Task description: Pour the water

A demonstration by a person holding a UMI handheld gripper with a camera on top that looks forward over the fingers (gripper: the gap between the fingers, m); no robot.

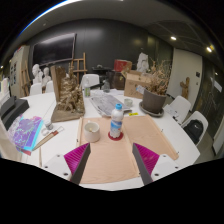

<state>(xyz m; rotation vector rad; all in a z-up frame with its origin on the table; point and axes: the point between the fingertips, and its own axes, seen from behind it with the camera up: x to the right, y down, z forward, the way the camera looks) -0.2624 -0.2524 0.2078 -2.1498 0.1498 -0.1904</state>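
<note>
A clear water bottle [116, 121] with a blue label and white cap stands upright on a red coaster, on a tan mat [110, 150] on the white table. It is just ahead of my fingers. A small white cup [92, 129] stands to its left on the mat's edge. My gripper [112, 165] is open above the mat, its magenta pads [76, 157] spread wide with nothing between them.
A colourful book [25, 132] and brushes lie at the left. A potted dry plant [69, 98] stands behind the cup, a dark bowl planter [154, 100] at the right. Chairs [192, 125] surround the white table [172, 135]. Easels and busts line the back wall.
</note>
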